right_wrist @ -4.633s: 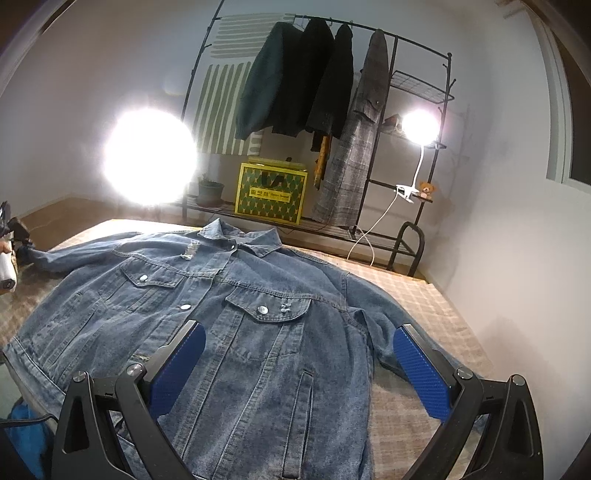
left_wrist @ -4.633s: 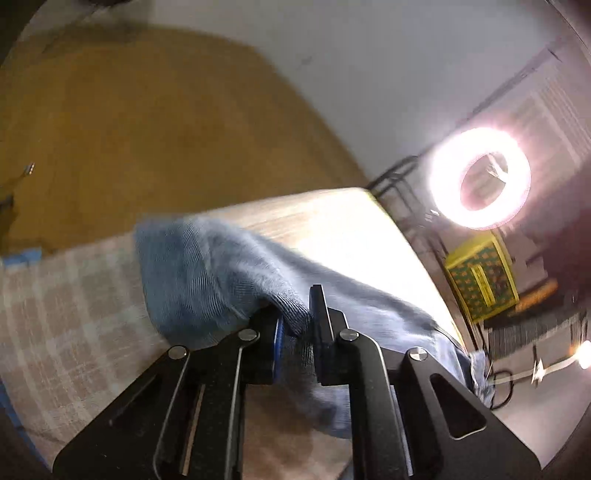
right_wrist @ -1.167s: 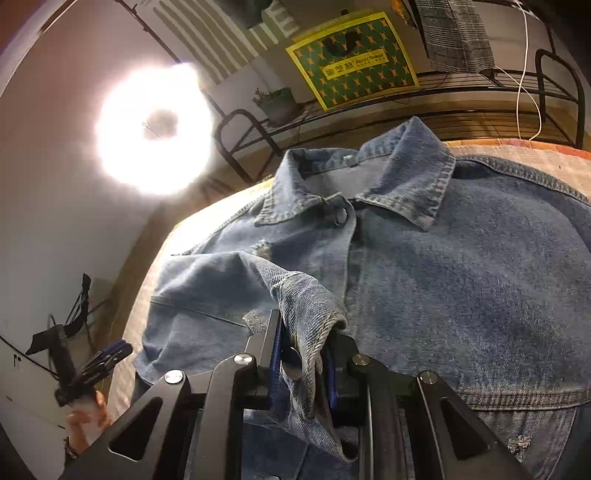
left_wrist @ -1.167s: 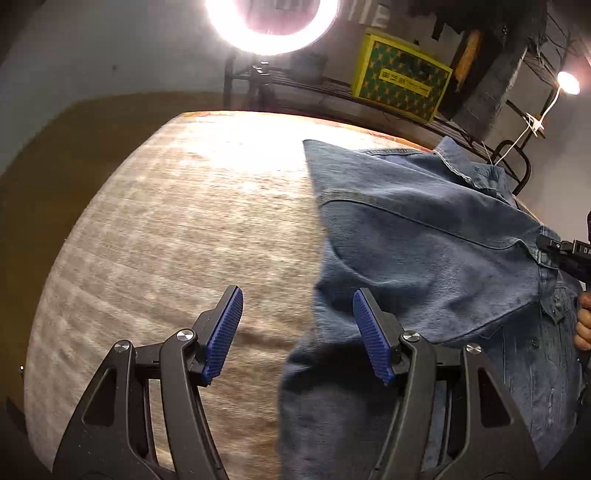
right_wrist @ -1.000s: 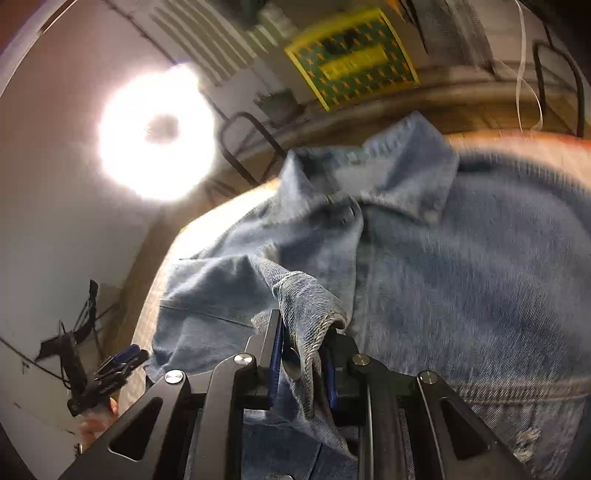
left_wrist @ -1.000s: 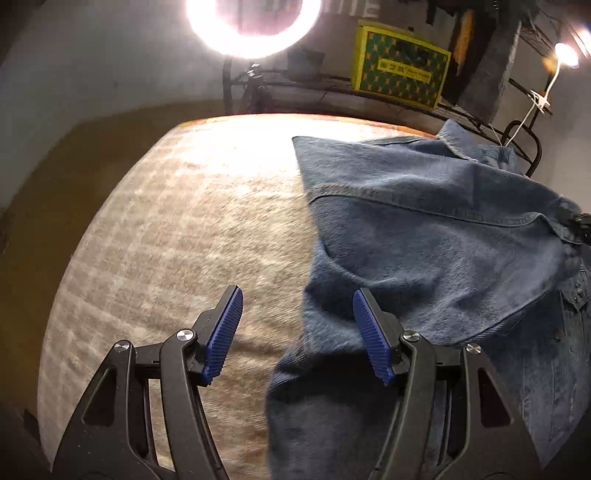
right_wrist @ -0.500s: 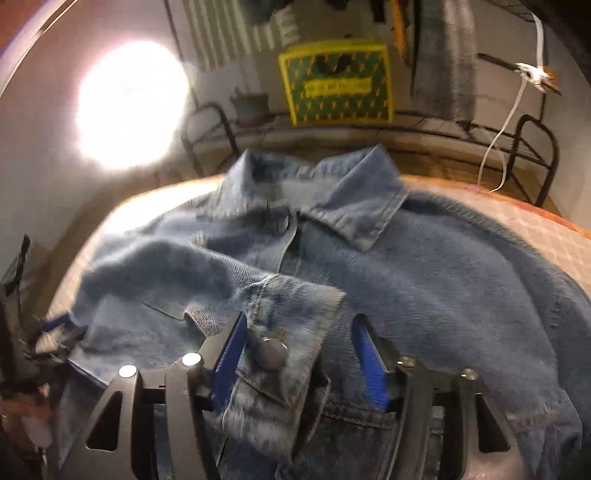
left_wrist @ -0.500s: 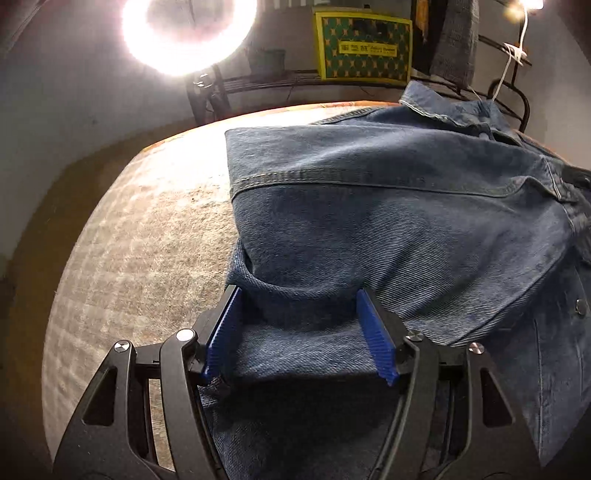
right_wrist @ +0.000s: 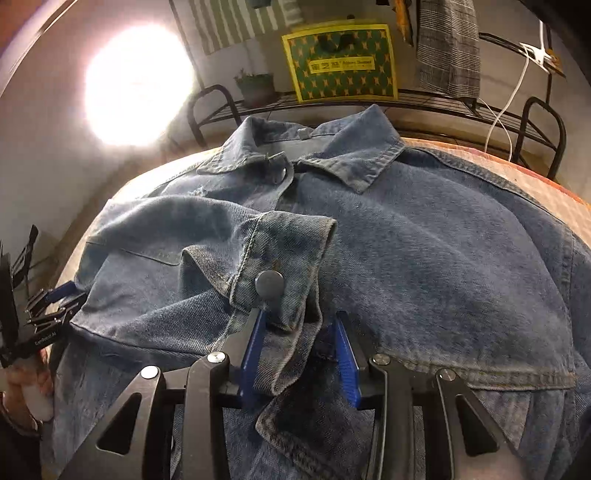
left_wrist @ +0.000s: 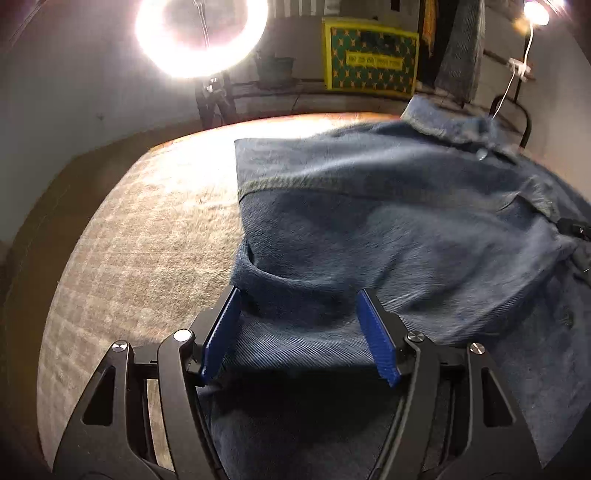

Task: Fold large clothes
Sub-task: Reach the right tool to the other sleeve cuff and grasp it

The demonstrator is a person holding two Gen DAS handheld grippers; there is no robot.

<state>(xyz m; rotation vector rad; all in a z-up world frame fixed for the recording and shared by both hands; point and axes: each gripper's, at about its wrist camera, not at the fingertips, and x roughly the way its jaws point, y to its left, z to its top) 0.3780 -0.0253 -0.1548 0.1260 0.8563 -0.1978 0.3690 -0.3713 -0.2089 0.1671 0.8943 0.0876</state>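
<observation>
Jacket blue denim; tongs pads blue; box green-yellow patterned.

We are seeing one blue denim jacket lying in the middle of the frame, with one collar near the top and one sleeve cuff in the center. We are counting two round metal buttons: one on the cuff and one at the collar. We are looking at two grippers, the right gripper at the bottom and the left gripper at the bottom of its own view. We are spotting one bright ring light at the upper left, one yellow and green box at the top, and one small plant pot beside it.
</observation>
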